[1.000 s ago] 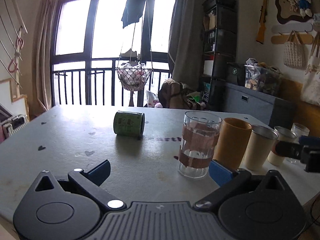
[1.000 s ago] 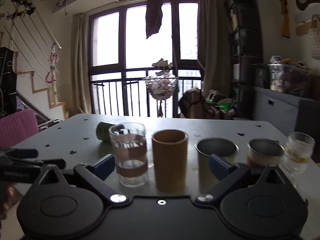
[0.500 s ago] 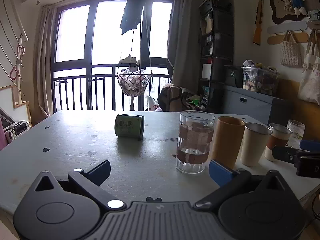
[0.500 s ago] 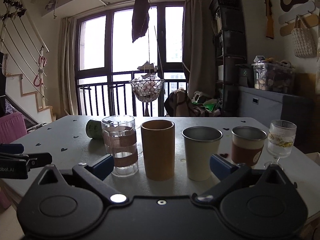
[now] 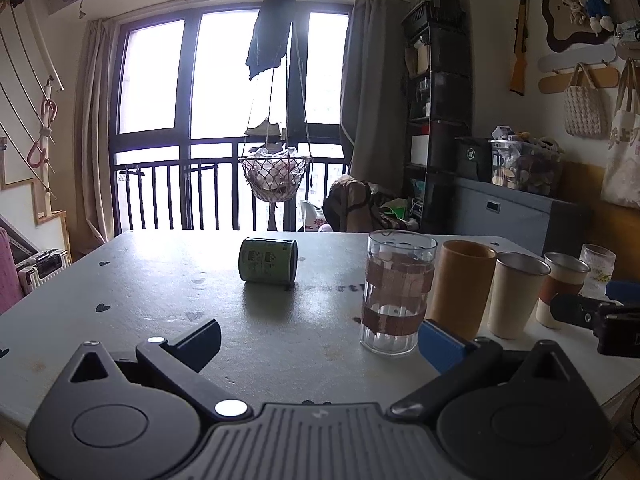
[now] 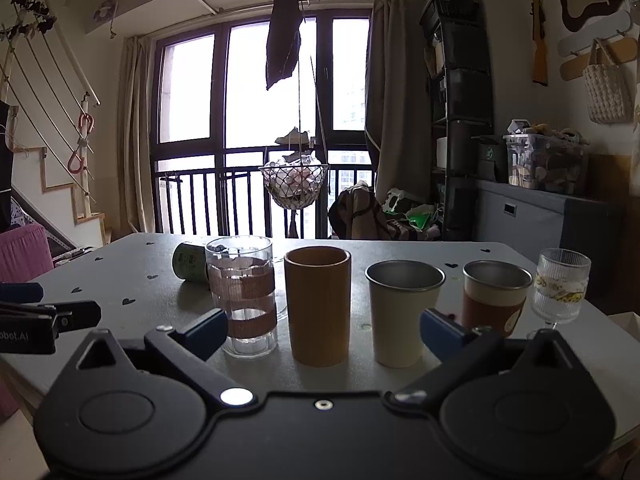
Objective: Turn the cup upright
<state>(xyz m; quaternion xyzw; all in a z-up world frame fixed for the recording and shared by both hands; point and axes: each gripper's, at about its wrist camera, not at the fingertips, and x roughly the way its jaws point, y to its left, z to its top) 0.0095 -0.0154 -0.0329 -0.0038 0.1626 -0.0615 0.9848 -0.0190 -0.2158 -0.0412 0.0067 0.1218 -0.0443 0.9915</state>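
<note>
A green cup [image 5: 268, 261] lies on its side on the grey table [image 5: 140, 292], its mouth to the right. In the right wrist view it [image 6: 188, 261] is partly hidden behind the clear glass [image 6: 243, 300]. My left gripper [image 5: 320, 340] is open and empty, low at the table's near edge, well short of the green cup. My right gripper [image 6: 324, 332] is open and empty, facing the row of upright cups. Its side shows at the right edge of the left wrist view [image 5: 600, 316].
A row of upright cups stands on the table: clear glass with brown band [image 5: 396, 296], orange-brown cup [image 5: 460, 288], cream metal cup [image 5: 516, 292], brown-sleeved metal cup [image 5: 560, 288], small ribbed stem glass [image 6: 560, 286]. A wire basket [image 5: 274, 174] hangs beyond the table's far edge.
Both grippers have drawn back and lowered slightly, so the table and cups sit farther away. The cups have not moved. Both jaws stayed open.
</note>
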